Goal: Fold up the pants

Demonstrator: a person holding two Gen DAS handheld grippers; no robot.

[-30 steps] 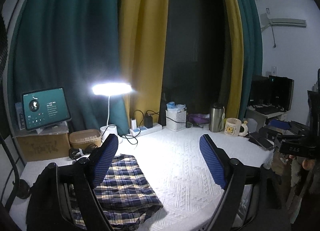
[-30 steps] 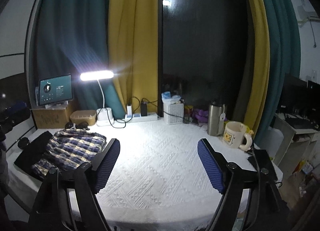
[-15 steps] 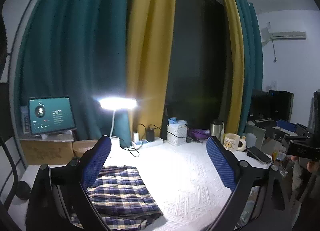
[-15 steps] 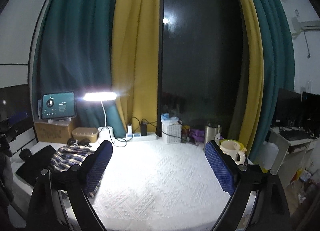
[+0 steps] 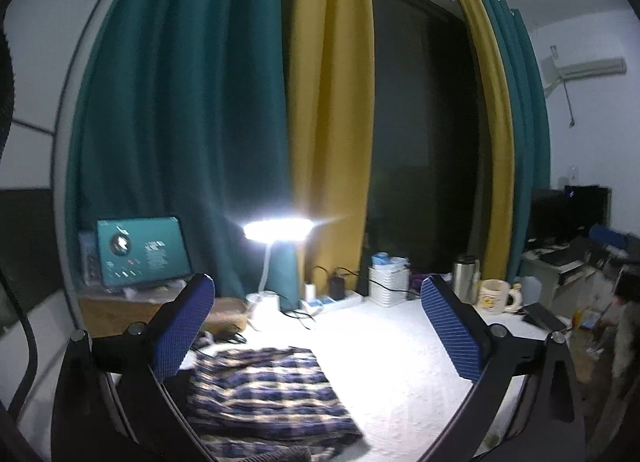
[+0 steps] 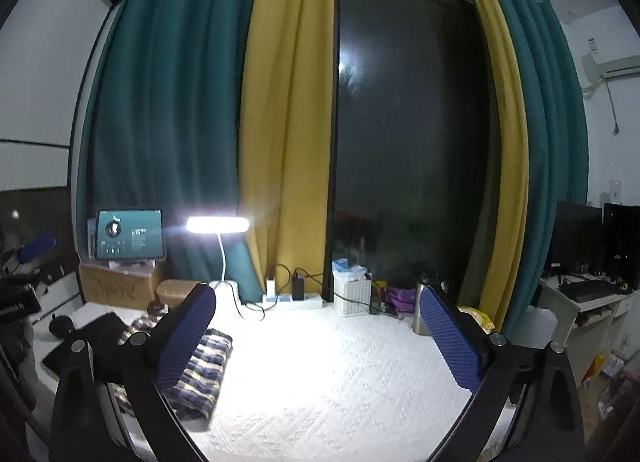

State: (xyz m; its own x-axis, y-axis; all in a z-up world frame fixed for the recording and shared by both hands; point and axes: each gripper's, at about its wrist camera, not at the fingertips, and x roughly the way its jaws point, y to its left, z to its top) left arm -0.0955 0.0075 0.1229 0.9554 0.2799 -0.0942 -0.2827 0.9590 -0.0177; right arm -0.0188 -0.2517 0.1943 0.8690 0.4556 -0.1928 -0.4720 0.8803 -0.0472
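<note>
Folded blue-and-cream plaid pants (image 5: 268, 398) lie on the white textured tabletop (image 5: 400, 362), low and left in the left wrist view. They also show in the right wrist view (image 6: 204, 366), partly behind the left finger. My left gripper (image 5: 316, 326) is open and empty, held above and behind the pants. My right gripper (image 6: 316, 330) is open and empty over the bare white tabletop (image 6: 328, 362), right of the pants.
At the back stand a lit desk lamp (image 5: 278, 228), a tablet (image 5: 140, 256) on a cardboard box, a power strip (image 6: 294, 302), a white basket (image 5: 388, 290), a steel flask (image 5: 464, 278) and a mug (image 5: 494, 296). A black cloth (image 6: 92, 334) lies left of the pants.
Both grippers have tilted upward and pulled back, so the table sits lower in both views. The pants have not moved. Both grippers stay open.
</note>
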